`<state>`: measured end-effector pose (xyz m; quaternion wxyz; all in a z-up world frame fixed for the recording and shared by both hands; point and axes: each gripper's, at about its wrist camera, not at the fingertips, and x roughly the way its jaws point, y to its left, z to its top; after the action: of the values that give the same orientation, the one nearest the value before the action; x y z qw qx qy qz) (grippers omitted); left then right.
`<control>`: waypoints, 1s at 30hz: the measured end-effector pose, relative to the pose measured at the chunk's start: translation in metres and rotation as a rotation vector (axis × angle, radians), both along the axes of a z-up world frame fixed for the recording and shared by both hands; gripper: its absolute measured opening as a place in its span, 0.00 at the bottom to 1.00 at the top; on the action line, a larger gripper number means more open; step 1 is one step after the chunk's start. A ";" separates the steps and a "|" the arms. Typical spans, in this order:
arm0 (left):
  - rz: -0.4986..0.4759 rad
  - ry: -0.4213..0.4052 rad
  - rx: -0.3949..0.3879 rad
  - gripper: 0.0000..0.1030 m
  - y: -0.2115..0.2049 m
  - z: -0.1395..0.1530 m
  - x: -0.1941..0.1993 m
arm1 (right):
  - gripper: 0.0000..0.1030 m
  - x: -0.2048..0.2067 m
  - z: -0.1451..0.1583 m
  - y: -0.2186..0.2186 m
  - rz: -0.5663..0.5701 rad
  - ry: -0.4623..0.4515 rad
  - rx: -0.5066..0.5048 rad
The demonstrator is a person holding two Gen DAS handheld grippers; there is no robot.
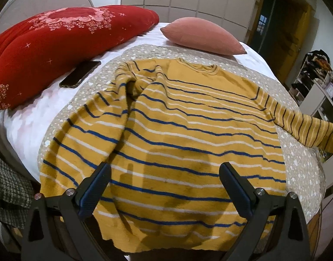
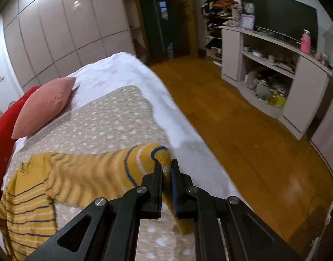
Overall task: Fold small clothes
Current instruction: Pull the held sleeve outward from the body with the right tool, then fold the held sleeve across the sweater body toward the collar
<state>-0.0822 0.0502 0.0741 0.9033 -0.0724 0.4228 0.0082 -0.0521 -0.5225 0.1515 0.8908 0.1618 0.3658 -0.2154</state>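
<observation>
Bed (image 1: pixel 25 126) under dotted blanket (image 1: pixel 301 165), pillows (image 1: pixel 201 35)

Phone (image 1: pixel 79 74) and pillows (image 1: pixel 201 35) beside sweater (image 1: pixel 177 130).

Left wrist: close above sweater (image 1: pixel 177 130). Right wrist: low, facing floor. Shared: sweater, pillow (image 2: pixel 44 106).

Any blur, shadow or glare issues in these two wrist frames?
Left wrist: sharp overall; the open left gripper casts a dark shadow on the striped sweater; strong fisheye bowing of the bed edges. Right wrist: motion smear on the floor and bed edge; right gripper, shut on the sleeve, stays sharp; ceiling-light glare on the wardrobe doors.
</observation>
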 end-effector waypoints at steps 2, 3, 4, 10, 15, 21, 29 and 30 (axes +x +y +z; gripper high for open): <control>0.009 -0.001 -0.013 0.96 0.007 0.000 0.000 | 0.08 0.014 0.009 0.018 0.052 0.001 0.011; 0.013 -0.002 -0.022 0.96 0.010 0.000 0.000 | 0.08 0.022 0.014 0.030 0.083 0.000 0.024; 0.018 -0.003 -0.033 0.96 0.015 0.000 -0.001 | 0.08 0.031 0.018 0.042 0.120 -0.001 0.042; 0.045 -0.022 -0.087 0.96 0.040 0.003 -0.008 | 0.08 0.106 0.032 0.153 0.380 0.028 0.163; 0.095 -0.030 -0.118 0.96 0.070 0.001 -0.012 | 0.08 0.166 0.011 0.254 0.528 0.094 0.229; 0.164 -0.017 -0.145 0.96 0.106 -0.011 -0.015 | 0.08 0.221 -0.034 0.356 0.641 0.162 0.297; 0.187 -0.018 -0.155 0.96 0.123 -0.020 -0.016 | 0.08 0.267 -0.092 0.440 0.703 0.240 0.302; 0.187 -0.017 -0.157 0.96 0.124 -0.021 -0.016 | 0.08 0.271 -0.098 0.446 0.704 0.248 0.299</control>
<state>-0.0982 0.1745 0.0536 0.8937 -0.1819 0.4059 0.0585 0.2192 -0.0762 0.0539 0.8260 0.1274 0.5308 0.1408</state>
